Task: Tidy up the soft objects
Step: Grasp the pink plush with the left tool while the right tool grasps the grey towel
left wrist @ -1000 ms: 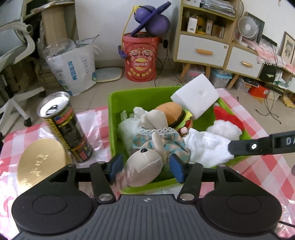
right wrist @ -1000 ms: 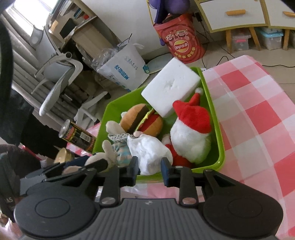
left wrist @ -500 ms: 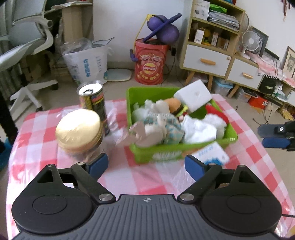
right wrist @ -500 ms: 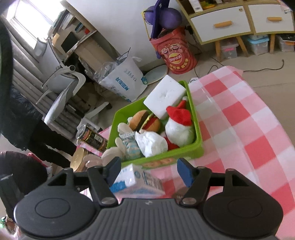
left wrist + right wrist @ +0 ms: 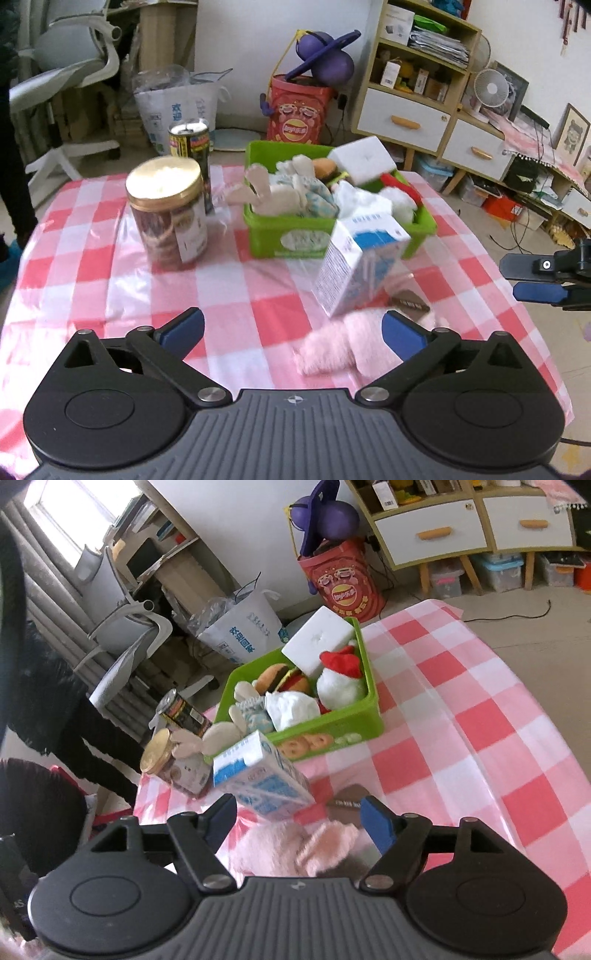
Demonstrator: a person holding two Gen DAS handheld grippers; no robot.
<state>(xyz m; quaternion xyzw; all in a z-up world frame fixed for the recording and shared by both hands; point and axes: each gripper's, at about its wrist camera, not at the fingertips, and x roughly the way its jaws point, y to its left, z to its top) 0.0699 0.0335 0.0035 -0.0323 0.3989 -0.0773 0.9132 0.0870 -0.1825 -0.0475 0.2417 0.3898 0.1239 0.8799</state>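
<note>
Pink fluff sits closest to you: a pink plush toy [image 5: 340, 347] lies on the checked surface [image 5: 92, 266], just in front of both claws, and it is blurred in both views. Your left claw [image 5: 291, 332] is spread wide with nothing between its blue pads, hovering above the cloth with the toy's edge near its right pad. Your right claw [image 5: 299, 818] is likewise spread wide and holds nothing; the same toy shows under it in the right wrist view, between and below its pads. A blue and white carton [image 5: 360, 266] stands tilted just beyond the toy, between it and the green bin [image 5: 280, 236], with a dark flat packet [image 5: 410, 302] lying beside the carton's base. The bin holds the soft things already gathered: a beige rabbit doll [image 5: 273, 192] whose head and ears hang over the near left rim, a burger plush [image 5: 282, 677], a white cloth bundle [image 5: 291, 709], a Santa plush [image 5: 340, 681] with a red hat, and a white foam block [image 5: 317, 642] leaning on the far corner. Left of the bin stand a gold-lidded jar [image 5: 168, 210] and, behind it, a dark drink can [image 5: 190, 147], close together.
</note>
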